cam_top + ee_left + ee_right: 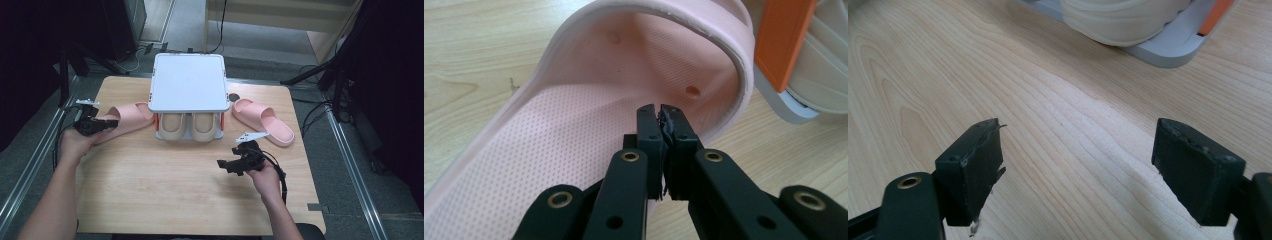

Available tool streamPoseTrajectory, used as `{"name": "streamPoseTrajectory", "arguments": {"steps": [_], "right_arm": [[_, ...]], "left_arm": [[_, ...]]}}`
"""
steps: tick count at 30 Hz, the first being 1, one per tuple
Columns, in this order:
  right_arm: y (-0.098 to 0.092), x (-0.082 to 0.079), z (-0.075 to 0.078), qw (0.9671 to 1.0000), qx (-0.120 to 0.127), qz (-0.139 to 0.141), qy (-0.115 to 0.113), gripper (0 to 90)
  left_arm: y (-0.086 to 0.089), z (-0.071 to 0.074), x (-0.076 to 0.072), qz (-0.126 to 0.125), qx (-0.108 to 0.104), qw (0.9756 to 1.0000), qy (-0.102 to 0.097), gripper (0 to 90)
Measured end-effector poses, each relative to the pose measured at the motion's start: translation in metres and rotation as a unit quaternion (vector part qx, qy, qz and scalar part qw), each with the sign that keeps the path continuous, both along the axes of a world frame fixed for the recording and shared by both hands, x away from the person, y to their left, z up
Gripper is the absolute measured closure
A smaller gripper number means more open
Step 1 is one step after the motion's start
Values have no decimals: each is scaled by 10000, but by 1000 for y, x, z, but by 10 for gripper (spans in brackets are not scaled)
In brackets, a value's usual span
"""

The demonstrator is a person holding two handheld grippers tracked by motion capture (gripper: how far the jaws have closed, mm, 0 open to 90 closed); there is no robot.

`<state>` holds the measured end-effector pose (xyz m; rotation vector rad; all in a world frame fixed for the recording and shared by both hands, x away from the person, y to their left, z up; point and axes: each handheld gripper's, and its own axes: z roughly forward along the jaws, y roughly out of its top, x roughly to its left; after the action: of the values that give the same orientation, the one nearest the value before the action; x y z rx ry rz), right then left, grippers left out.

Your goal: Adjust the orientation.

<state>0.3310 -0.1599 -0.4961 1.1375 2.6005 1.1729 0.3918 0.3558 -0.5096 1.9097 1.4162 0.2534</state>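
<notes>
A pink slipper (131,116) lies on the wooden table (165,185) left of a small grey shoe rack (188,82). My left gripper (113,123) is at its heel end. In the left gripper view the jaws (659,108) are shut together over the dotted footbed of that slipper (574,120), with nothing visible between the pads. The second pink slipper (263,122) lies right of the rack. My right gripper (223,164) is held over bare wood in front of the rack, and its jaws (1079,129) are open and empty.
The rack has a flat grey top, orange posts (783,40) and a lower shelf holding a pair of beige slippers (189,126); one beige toe (1120,20) is visible ahead of the right gripper. Dark stands and cables surround the table.
</notes>
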Motion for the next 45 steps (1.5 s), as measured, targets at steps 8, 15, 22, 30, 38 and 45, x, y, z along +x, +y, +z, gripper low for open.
{"name": "streamPoseTrajectory", "arguments": {"steps": [8, 15, 22, 30, 38, 45], "right_arm": [[8, 5, 0, 9999, -35, 110, -10, 208], [14, 8, 1, 9998, -64, 206, -17, 208], [18, 12, 1, 9996, -60, 274, -31, 208], [22, 12, 1, 9995, -104, 313, -13, 209], [22, 12, 1, 9994, -122, 318, -20, 209], [21, 12, 2, 9995, -85, 304, -20, 209]], "left_arm": [[-11, 1, -10, -71, 79, 9999, 24, 872], [-28, 3, -14, -163, 187, 9997, -12, 872], [-40, 6, -18, -117, 60, 9999, -83, 864], [-48, 4, -17, -25, -56, 10000, -54, 844], [-50, 8, -15, 70, -244, 9997, -18, 809], [-42, 25, -25, 142, -240, 9996, 27, 682]]}}
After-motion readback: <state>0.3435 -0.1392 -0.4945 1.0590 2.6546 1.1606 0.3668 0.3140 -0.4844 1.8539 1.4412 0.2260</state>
